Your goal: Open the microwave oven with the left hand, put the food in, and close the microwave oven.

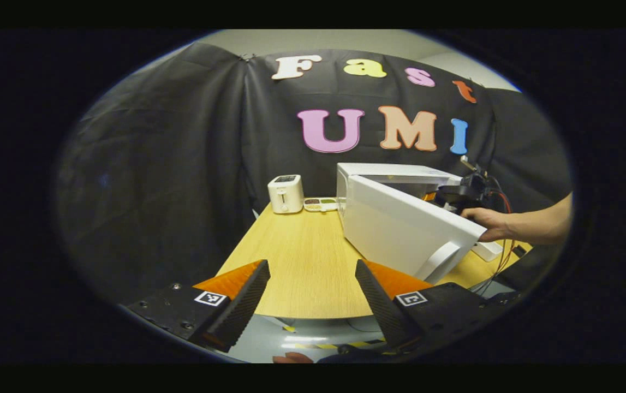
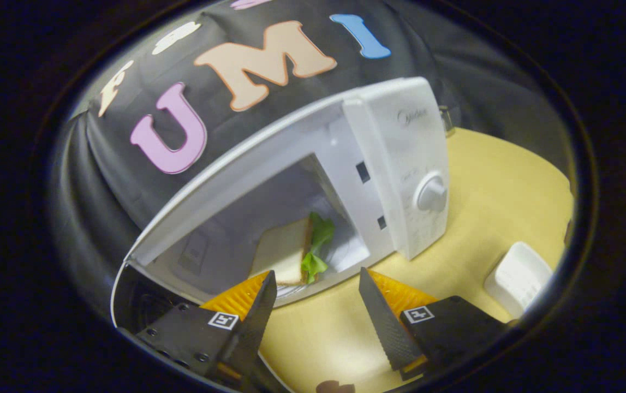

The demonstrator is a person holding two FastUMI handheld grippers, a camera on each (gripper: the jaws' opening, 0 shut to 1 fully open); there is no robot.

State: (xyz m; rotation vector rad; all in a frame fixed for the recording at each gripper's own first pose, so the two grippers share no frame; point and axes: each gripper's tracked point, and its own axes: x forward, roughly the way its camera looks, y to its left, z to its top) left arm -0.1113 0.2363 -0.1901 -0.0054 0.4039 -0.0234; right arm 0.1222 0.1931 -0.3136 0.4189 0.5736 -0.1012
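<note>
Two steps look done: the door (image 1: 400,229) stands open and the sandwich (image 2: 291,251) sits inside the microwave (image 2: 394,164), just beyond my right fingers (image 2: 378,305), spread and empty. Left fingers (image 1: 375,292) also spread, short of the door. Next I judge: left pushes it shut.

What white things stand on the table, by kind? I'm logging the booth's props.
Microwave oven: 1
Toaster: 1
Small white tray: 1
Total: 3
</note>
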